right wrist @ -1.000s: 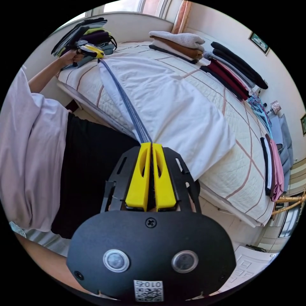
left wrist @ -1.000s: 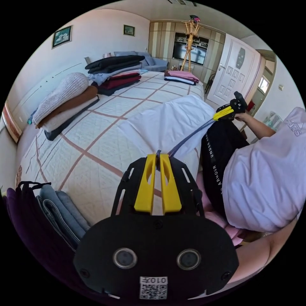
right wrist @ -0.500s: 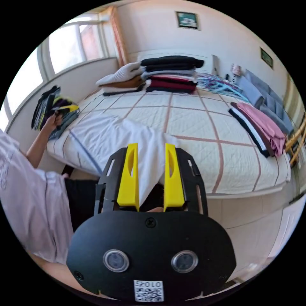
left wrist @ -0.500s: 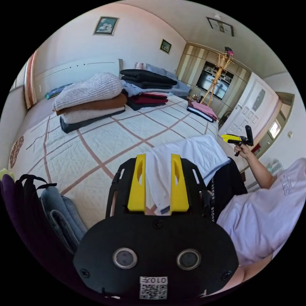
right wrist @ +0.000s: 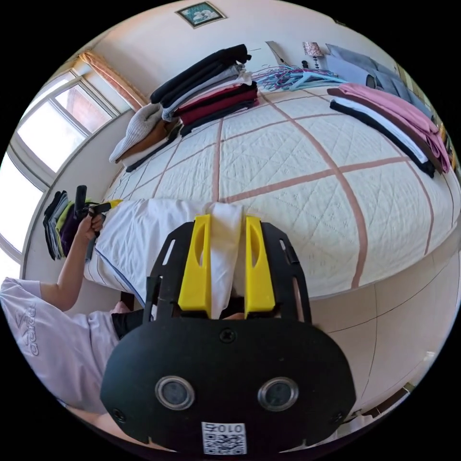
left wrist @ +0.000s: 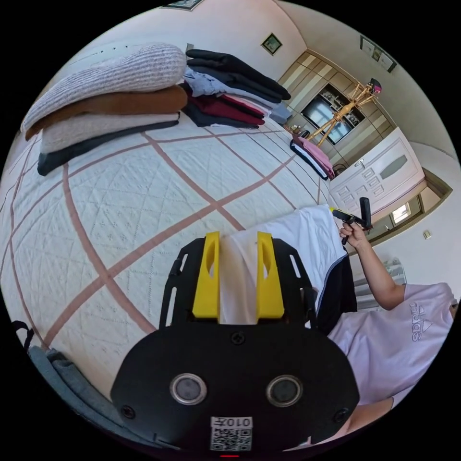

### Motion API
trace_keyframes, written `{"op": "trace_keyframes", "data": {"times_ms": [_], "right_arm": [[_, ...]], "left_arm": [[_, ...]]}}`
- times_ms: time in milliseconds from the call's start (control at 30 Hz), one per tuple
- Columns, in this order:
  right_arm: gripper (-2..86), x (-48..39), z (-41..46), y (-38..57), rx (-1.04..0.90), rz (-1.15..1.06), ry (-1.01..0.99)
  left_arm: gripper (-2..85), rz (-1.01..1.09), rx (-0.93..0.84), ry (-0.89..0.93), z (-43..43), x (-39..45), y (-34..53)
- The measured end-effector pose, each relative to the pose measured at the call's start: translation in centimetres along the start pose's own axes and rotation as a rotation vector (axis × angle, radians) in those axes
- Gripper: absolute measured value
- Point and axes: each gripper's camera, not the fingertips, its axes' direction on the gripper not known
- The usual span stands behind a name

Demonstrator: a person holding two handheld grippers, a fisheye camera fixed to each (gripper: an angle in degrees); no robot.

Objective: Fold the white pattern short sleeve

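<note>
Both tools point(left wrist: 237, 240) point(right wrist: 228, 223) gape, seemingly over white shirt point(right wrist: 158, 225).

A quilted bed point(left wrist: 144, 192) stands by pale walls hung with pictures point(right wrist: 200, 13). Daylight enters a window point(right wrist: 53, 134); a white door point(left wrist: 384, 173) stands beside a wardrobe point(left wrist: 331, 108).

Before me the quilted bed point(left wrist: 144, 201) carries stacks of folded clothes: knit sweaters point(left wrist: 103, 103), dark garments point(left wrist: 230, 91), a pink pile point(right wrist: 398, 115). Coloured hangers point(right wrist: 293, 77) lie near the wall; a white door point(left wrist: 379, 175) stands beyond.
</note>
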Motion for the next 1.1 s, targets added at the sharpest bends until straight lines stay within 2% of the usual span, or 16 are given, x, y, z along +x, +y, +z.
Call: {"op": "trace_keyframes", "data": {"times_ms": [167,300,500,600,667,733,833,933,1100], "right_arm": [[4.4,-1.1,-1.2,1.2,0.011,-0.030,-0.083],[4.0,-2.7,-3.7,0.4,0.035,-0.069,-0.025],[4.0,-5.8,-6.5,-5.2,0.053,-0.158,0.053],[3.8,-6.8,-4.7,-8.3,0.047,-0.137,0.080],[3.5,-7.3,-1.0,-10.1,-0.028,-0.113,0.208],[3.4,-7.7,0.4,-10.5,-0.071,-0.089,0.290],[3.4,-9.3,-1.4,-8.8,0.017,-0.091,0.332],[3.7,-11.4,-4.3,-5.9,0.107,-0.115,0.369],[3.1,-18.4,-5.4,-0.9,0.132,-0.312,0.221]], "left_arm": [[2.7,0.014,0.056,0.092,-0.1,-0.5,0.6],[0.6,0.004,0.166,0.160,-2.5,-1.2,1.9],[0.0,-0.068,0.308,0.104,-6.8,-1.7,2.7],[0.1,-0.168,0.255,0.026,-5.8,-2.8,1.8],[0.4,-0.246,0.234,-0.069,-4.9,-3.7,1.7],[0.8,-0.296,0.262,-0.045,-5.4,-4.2,2.4],[1.3,-0.206,0.305,-0.120,-8.2,-0.7,3.5],[2.3,-0.021,0.204,-0.230,-9.1,5.2,4.1],[3.7,0.249,0.085,-0.296,-7.0,15.2,6.1]]}}
